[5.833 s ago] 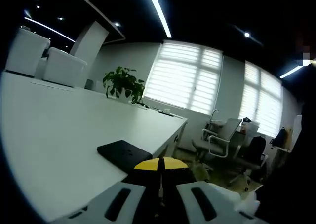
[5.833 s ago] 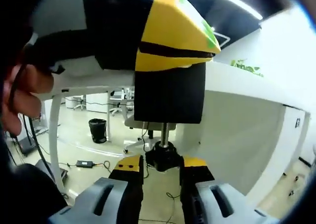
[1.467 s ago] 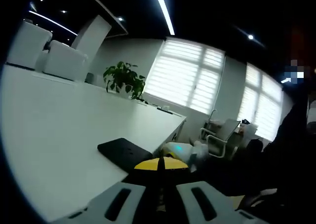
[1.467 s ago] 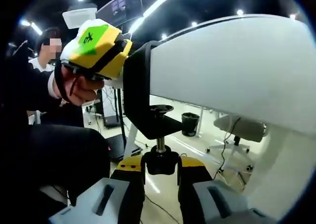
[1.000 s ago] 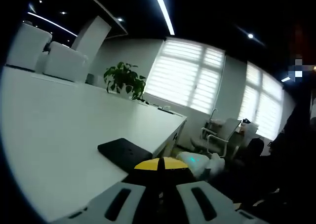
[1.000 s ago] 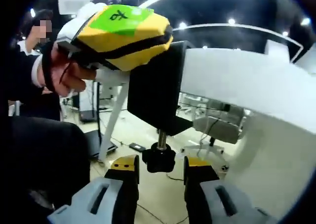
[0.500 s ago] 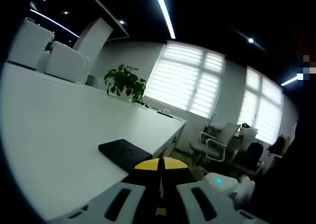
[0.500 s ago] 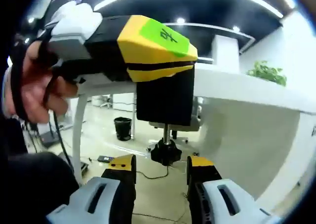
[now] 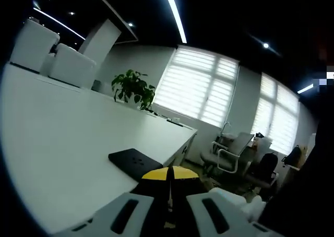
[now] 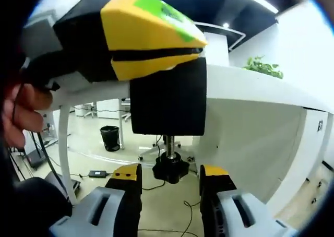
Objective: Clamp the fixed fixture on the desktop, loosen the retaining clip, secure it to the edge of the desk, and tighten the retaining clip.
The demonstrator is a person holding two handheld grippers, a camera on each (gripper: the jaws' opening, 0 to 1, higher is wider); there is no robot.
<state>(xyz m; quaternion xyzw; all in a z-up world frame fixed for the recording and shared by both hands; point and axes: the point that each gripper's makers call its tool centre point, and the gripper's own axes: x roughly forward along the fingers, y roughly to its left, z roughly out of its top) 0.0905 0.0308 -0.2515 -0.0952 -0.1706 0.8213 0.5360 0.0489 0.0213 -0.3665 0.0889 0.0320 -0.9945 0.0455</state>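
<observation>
Looking first at the right gripper (image 10: 169, 182), I see its two jaws parted, with the black knob (image 10: 170, 170) of the clamp screw between them and a gap on each side, so the fingers are released and grasp nothing yet. This knob sits at the low end of a threaded screw (image 10: 168, 145) that runs straight up into the black fixture (image 10: 168, 98), so the long axis of the screw lies along the jaws, pointing away from the fingertips toward the underside of the desk (image 10: 250, 85). The fixture itself hangs on the near edge of the desk, its body below the white top. The left gripper (image 9: 169, 177) holds the fixture from above; in the right gripper view its yellow tips (image 10: 151, 31) are pressed together over the fixture's top, so I judge it clenched on the fixture. In the left gripper view the fixture's flat black plate (image 9: 136, 161) lies on the desktop just beyond those closed tips, at the desk edge. The right gripper is clearly the nearer one to the knob. For tightening, I think the jaws must close on the knob and turn around the screw's axis.
</observation>
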